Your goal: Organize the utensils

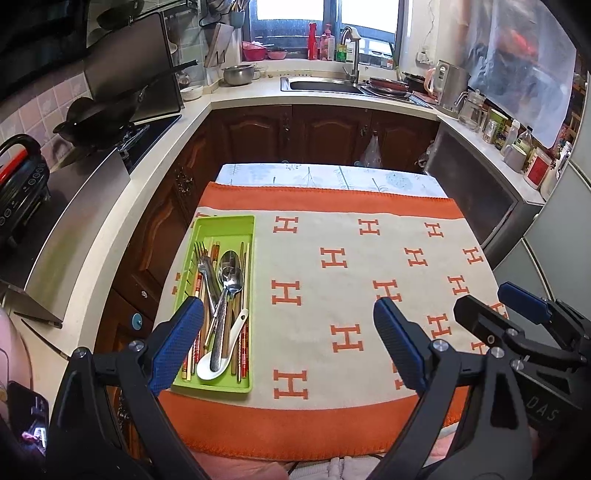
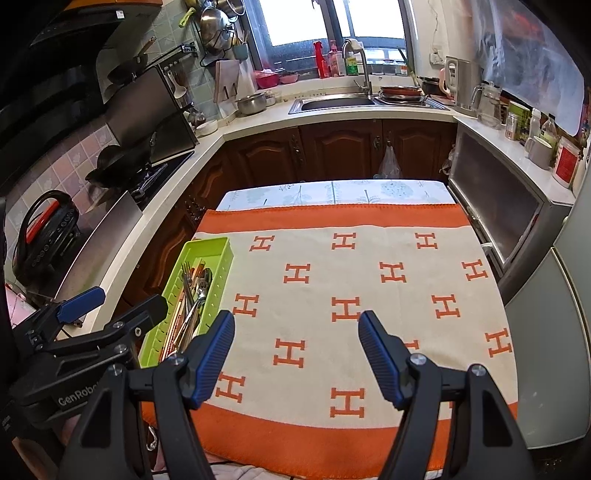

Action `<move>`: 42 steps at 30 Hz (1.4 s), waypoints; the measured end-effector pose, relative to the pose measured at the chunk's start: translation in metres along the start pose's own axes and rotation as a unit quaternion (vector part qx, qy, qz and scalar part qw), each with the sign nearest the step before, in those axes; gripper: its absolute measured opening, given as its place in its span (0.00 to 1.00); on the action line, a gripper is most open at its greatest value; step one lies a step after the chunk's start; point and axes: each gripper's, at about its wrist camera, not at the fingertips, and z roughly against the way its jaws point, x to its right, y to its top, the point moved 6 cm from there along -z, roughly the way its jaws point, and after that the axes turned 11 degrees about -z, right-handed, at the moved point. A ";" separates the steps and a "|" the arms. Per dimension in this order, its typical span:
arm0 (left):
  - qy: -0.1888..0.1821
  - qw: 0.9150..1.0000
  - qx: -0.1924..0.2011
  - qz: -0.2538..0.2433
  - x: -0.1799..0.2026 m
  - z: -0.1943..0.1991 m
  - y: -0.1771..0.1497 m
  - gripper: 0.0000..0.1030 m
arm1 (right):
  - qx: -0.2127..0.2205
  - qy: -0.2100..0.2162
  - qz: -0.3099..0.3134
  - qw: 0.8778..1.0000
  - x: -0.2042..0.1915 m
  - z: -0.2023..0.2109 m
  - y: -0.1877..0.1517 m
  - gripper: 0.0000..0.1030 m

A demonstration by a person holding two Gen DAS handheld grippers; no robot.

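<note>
A green utensil tray [image 1: 207, 229] sits at the left edge of a cream-and-orange blanket [image 1: 332, 295] patterned with orange H shapes, spread over a desk in a home kitchen. The tray lies lengthwise at centre left of the left wrist view and holds a jumble of cutlery: a metal fork [image 1: 203, 258], two metal spoons [image 1: 231, 273] stacked one on the other, a white ceramic spoon [image 1: 221, 358] near the tray's close end, and several chopsticks [image 1: 243, 343] running along its length. The left claw [image 1: 288, 347] fills the lower part of that frame, its blue-padded fingers spread wide and gripping nothing, with the left finger overlapping the near end of the tray in the picture. The right claw [image 2: 295, 358] shows in the lower centre of the right wrist view, likewise spread wide and empty, above the bare blanket to the right of the tray. Each claw also appears at the edge of the other's frame. Behind the desk, at the top of both frames, a steel sink [image 1: 321, 85] sits under a bright window [image 1: 325, 14].
</note>
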 end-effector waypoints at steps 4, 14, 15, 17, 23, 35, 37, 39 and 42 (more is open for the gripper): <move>0.001 1.000 -0.001 0.000 0.002 -0.001 0.002 0.89 | -0.002 0.001 -0.002 1.000 0.000 -0.002 0.000 0.68; -0.002 1.000 -0.007 0.002 0.002 -0.010 0.000 0.89 | -0.005 0.000 -0.002 1.000 0.000 -0.005 -0.002 0.68; -0.002 1.000 -0.007 0.002 0.002 -0.011 0.000 0.89 | -0.005 0.000 -0.002 1.000 0.000 -0.005 -0.002 0.68; -0.002 1.000 -0.007 0.002 0.002 -0.011 0.000 0.89 | -0.006 0.001 -0.003 1.000 0.000 -0.006 -0.002 0.68; -0.003 1.000 -0.010 0.000 0.005 -0.013 -0.001 0.89 | -0.007 0.001 -0.004 1.000 0.001 -0.008 -0.004 0.68; -0.003 1.000 -0.012 -0.001 0.007 -0.015 -0.003 0.89 | -0.010 0.002 -0.007 1.000 0.002 -0.009 -0.006 0.68; -0.004 1.000 -0.013 -0.001 0.007 -0.015 -0.003 0.89 | -0.010 0.002 -0.008 1.000 0.002 -0.010 -0.006 0.68; -0.004 1.000 -0.014 -0.001 0.008 -0.016 -0.004 0.89 | -0.010 0.002 -0.009 1.000 0.001 -0.010 -0.008 0.68; -0.003 1.000 -0.013 -0.001 0.008 -0.016 -0.004 0.89 | -0.010 0.003 -0.009 1.000 0.001 -0.010 -0.008 0.68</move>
